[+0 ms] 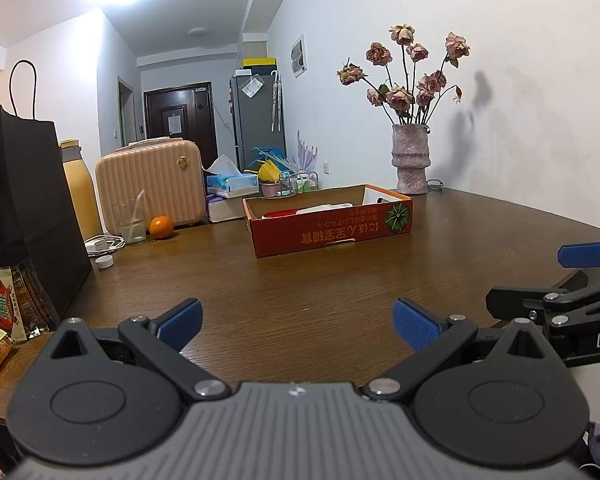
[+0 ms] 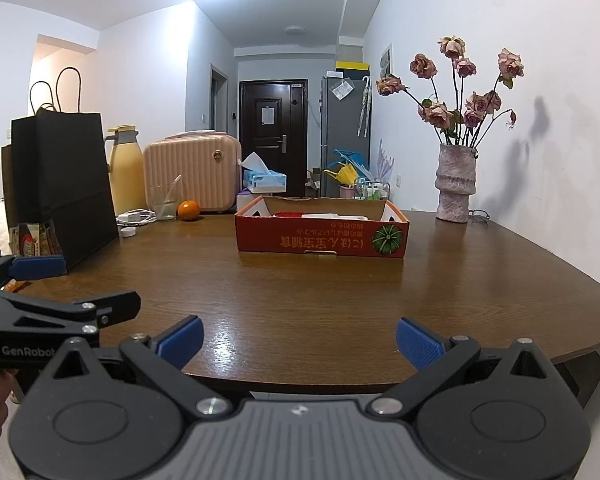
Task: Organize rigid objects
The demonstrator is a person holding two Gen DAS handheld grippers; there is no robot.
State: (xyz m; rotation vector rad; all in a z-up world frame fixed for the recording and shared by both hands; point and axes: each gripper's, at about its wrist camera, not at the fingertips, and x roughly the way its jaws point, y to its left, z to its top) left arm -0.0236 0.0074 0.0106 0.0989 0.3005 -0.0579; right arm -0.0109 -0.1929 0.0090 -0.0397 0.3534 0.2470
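A shallow red cardboard box (image 1: 332,232) (image 2: 320,236) with a pumpkin picture stands mid-table, holding white and red items (image 1: 324,209) (image 2: 320,215) that are mostly hidden by its wall. My left gripper (image 1: 298,326) hovers open over the near edge of the brown wooden table (image 1: 300,288), nothing between its blue pads. My right gripper (image 2: 300,340) is also open and empty at the table's front edge (image 2: 300,380). Each gripper shows at the side of the other's view: the right one (image 1: 572,276), the left one (image 2: 72,284).
Along the left stand a black paper bag (image 1: 24,216) (image 2: 64,184), snack packets (image 1: 0,320), a yellow flask (image 2: 124,168), a glass (image 1: 130,220), an orange (image 1: 161,227) (image 2: 188,210), a white charger (image 1: 104,244), a bottle cap (image 1: 104,262) and a pink case (image 1: 152,184). A vase of dried roses (image 1: 410,158) (image 2: 456,184) stands back right.
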